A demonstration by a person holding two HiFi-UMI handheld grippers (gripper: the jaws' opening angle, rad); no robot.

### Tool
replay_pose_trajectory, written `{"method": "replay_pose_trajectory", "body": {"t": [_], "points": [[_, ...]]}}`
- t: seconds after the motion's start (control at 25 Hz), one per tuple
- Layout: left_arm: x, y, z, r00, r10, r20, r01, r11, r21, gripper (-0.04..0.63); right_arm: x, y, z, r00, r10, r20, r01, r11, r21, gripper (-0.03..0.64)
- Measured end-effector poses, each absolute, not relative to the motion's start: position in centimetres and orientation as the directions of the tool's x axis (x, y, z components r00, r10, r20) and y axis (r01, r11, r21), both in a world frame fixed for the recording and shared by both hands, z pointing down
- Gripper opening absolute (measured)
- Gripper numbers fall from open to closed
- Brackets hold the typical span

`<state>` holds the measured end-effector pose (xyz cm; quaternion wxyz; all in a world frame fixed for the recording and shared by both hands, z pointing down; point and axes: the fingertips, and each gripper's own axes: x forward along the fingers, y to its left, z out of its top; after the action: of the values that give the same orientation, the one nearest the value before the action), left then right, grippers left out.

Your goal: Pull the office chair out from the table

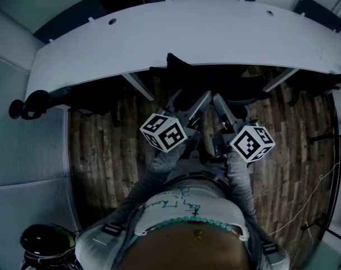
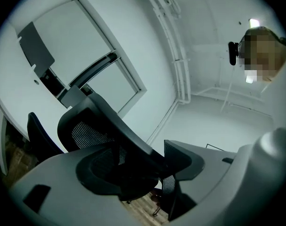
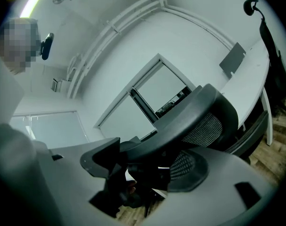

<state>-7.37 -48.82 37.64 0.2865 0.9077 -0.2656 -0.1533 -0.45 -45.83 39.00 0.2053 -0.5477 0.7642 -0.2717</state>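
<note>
The black mesh office chair (image 1: 199, 83) stands partly under the curved white table (image 1: 187, 32), right in front of me. Both grippers reach level to the top of its backrest. In the left gripper view the backrest's dark rim (image 2: 105, 119) runs between the jaws of my left gripper (image 2: 143, 166), which stand wide and do not press on it. The right gripper view has the same rim (image 3: 199, 112) crossing between the spread jaws of my right gripper (image 3: 147, 166). In the head view the left gripper (image 1: 203, 99) and right gripper (image 1: 217, 101) sit close together at the chair.
White table legs (image 1: 137, 86) (image 1: 280, 79) flank the chair. Dark chairs (image 1: 74, 13) (image 1: 322, 10) stand at the table's far side. A black object (image 1: 27, 103) hangs at the table's left end. A round black thing (image 1: 46, 241) sits at my lower left. A thin cable (image 1: 310, 201) lies on the wooden floor.
</note>
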Motion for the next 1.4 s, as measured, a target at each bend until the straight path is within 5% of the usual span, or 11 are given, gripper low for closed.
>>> {"method": "replay_pose_trajectory", "body": {"t": [0.36,1.4], "points": [[-5.8,-50.9,36.9,0.784,-0.6,-0.162,-0.378,-0.668,0.641,0.288,1.1,-47.8,38.5,-0.262,-0.965,-0.024,-0.7,0.208,-0.683,0.287],[-0.2,-48.9,36.9,0.681,-0.71,-0.178,-0.467,-0.609,0.642,0.287,7.0,-46.5,38.6,-0.399,-0.917,-0.016,-0.681,0.309,-0.664,0.29]]}}
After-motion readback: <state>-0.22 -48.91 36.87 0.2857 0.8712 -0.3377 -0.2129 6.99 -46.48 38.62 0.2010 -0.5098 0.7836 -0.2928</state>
